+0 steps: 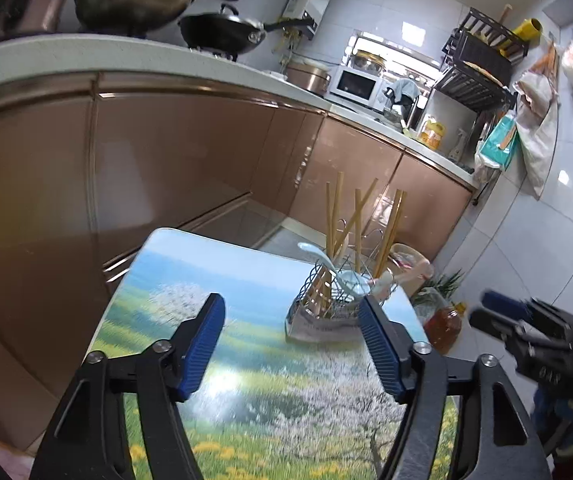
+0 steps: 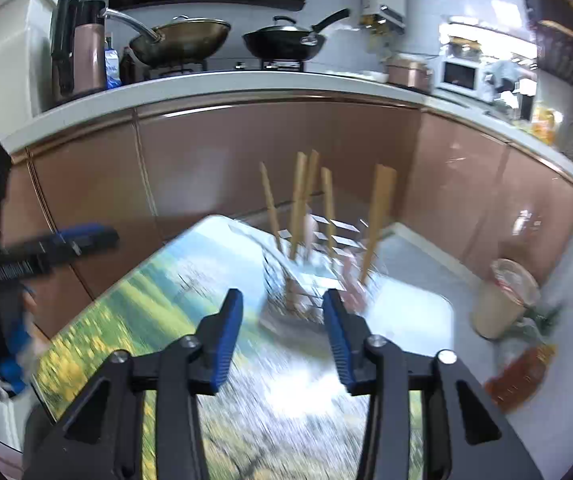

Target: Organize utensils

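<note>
A wire utensil holder (image 1: 326, 304) stands at the far end of a small table (image 1: 206, 288) with a landscape print. It holds several wooden chopsticks (image 1: 356, 220) and a white ceramic spoon (image 1: 318, 254). My left gripper (image 1: 292, 332) is open and empty, above the table just short of the holder. In the right wrist view the holder (image 2: 306, 280) and chopsticks (image 2: 298, 200) are blurred. My right gripper (image 2: 282, 320) is open and empty, close before the holder. Each gripper shows at the edge of the other's view, the right one (image 1: 498, 312) and the left one (image 2: 54, 248).
Brown kitchen cabinets (image 1: 166, 152) run behind the table under a white counter with two woks (image 2: 278, 42). On the floor to the right stand an oil bottle (image 1: 444, 326), a lidded bucket (image 2: 502, 300) and greens.
</note>
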Tool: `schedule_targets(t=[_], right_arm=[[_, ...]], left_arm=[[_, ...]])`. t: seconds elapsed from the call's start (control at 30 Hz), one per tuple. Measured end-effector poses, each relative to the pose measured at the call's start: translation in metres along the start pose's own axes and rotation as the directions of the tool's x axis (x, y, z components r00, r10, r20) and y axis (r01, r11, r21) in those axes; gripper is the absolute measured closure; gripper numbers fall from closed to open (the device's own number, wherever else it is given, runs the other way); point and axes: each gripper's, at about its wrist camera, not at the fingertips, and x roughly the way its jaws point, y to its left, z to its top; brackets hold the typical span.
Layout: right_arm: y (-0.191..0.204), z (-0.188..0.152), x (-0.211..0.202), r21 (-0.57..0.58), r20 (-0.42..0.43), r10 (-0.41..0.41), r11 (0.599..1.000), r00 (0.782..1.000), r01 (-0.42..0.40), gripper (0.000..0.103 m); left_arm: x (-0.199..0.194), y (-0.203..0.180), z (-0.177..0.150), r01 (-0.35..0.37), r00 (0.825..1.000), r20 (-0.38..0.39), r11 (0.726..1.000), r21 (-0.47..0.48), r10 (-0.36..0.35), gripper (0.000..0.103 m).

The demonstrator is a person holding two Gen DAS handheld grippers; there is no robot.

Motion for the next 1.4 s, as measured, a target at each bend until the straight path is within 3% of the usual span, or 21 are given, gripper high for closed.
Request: schedule_targets(t=[0.37, 0.63, 0.87, 1.1, 1.4], right_arm=[[0.018, -0.083, -0.069, 0.085, 0.021, -0.104, 0.991, 0.994, 0.102, 0.051], [0.036, -0.13, -0.1, 0.139, 0.028, -0.143, 0.981, 0.989, 0.138, 0.047], [0.047, -0.15, -0.117, 0.148, 0.041, -0.174, 0.975, 0.984, 0.167, 0.043], [0.052, -0.16, -0.133, 0.154, 0.067, -0.205, 0.969, 0.976, 0.193, 0.039], [0.049, -0.166, -0.156, 0.167, 0.127, -0.264, 0.956, 0.956, 0.242, 0.036]], left_arm=[[-0.057, -0.033, -0.056, -0.132, 0.991, 0.035, 0.989, 0.063, 0.13, 0.028], [-0.1, -0.047, -0.097, -0.203, 0.978, 0.076, 0.973, 0.107, 0.196, 0.018], [-0.129, -0.057, -0.117, -0.293, 0.951, 0.138, 0.947, 0.134, 0.275, 0.006], [-0.152, -0.067, -0.125, -0.339, 0.929, 0.208, 0.928, 0.156, 0.305, 0.001], [-0.168, -0.077, -0.132, -0.339, 0.926, 0.239, 0.923, 0.18, 0.293, 0.0]])
